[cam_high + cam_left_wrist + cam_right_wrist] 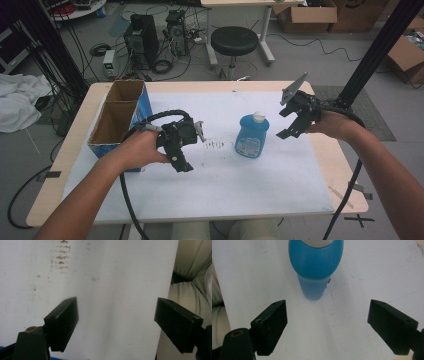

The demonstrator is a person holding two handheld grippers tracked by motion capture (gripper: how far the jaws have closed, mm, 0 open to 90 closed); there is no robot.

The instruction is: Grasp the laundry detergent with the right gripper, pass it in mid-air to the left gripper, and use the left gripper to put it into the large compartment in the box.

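A blue bottle (252,136) with a white cap stands upright near the middle of the white-covered table (280,190). My right gripper (286,122) hovers just right of it, raised and open, nothing between its fingers. In the right gripper view the blue bottle (315,265) lies ahead of the wide-apart jaws of the right gripper (332,325), untouched. My left gripper (181,159) is held low to the left of the bottle, pointing towards the near side of the table. Its jaws stand open over bare white sheet in the left gripper view (117,325).
A tall cardboard box (120,117) with blue sides and two open compartments stands at the table's left edge. Brown smudges (215,145) mark the sheet. A black post (375,55) rises at the right. Beyond the table are a stool (234,42) and computer cases.
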